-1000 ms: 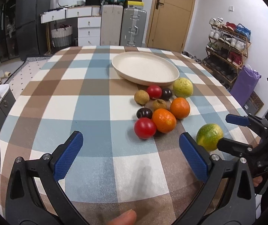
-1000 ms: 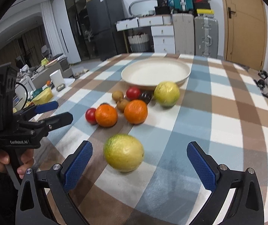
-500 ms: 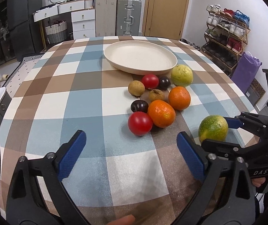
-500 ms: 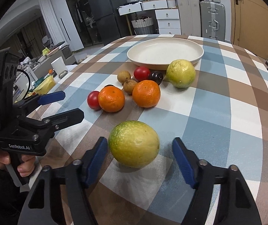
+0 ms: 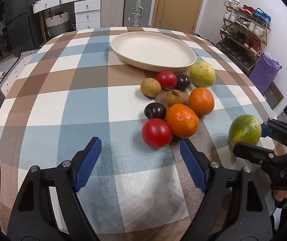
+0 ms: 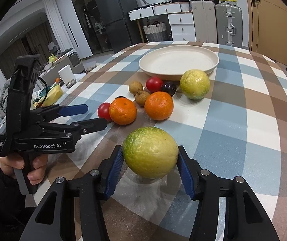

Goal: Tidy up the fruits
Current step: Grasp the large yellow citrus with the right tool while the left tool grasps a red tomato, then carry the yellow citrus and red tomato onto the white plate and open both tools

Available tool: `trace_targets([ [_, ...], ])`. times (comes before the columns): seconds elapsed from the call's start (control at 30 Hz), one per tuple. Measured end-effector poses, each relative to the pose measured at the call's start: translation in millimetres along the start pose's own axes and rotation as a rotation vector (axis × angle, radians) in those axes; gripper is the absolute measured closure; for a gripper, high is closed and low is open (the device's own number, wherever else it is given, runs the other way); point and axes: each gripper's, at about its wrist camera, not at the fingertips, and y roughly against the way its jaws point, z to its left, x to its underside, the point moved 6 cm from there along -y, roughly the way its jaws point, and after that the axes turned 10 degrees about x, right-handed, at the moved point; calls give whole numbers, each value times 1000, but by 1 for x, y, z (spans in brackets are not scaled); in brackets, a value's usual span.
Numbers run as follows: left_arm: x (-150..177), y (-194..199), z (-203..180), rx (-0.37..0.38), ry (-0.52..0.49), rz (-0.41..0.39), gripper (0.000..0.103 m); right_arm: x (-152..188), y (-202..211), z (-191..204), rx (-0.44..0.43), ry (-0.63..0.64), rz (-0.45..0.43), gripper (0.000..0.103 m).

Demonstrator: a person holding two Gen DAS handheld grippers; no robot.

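My right gripper (image 6: 150,168) is shut on a green-yellow citrus fruit (image 6: 150,152), held just off the checked tablecloth; the same fruit shows in the left wrist view (image 5: 245,130). My left gripper (image 5: 140,164) is open and empty, just short of a red tomato (image 5: 157,133). Behind it lie two oranges (image 5: 182,120), dark plums (image 5: 155,110), brown longans (image 5: 150,87), a second tomato (image 5: 166,79) and a second green-yellow citrus (image 5: 202,74). An empty cream plate (image 5: 153,50) sits beyond them.
The round table's edge (image 5: 272,112) runs close on the right. A shoe rack (image 5: 244,32) and a purple bag (image 5: 264,70) stand beyond it. Drawers and suitcases (image 5: 137,6) line the far wall.
My right gripper has closed from open around the green-yellow citrus and now grips it. My left gripper has moved forward toward the red tomato, with its jaws a little narrower.
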Motion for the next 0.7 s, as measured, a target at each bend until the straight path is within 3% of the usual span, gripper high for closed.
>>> trace_targets([
  [0.2, -4, -6, -4, 21, -16, 9, 36, -4, 1, -3, 2, -8, -3, 49],
  [0.37, -4, -7, -8, 68, -30, 8, 74, -5, 1, -4, 2, -14, -4, 49],
  [0.4, -3, -7, -8, 85, -26, 13, 76, -5, 1, -4, 3, -13, -6, 49],
  [0.7, -5, 4, -5, 86, -11, -26, 76, -8, 3, -7, 0, -19, -20, 49],
])
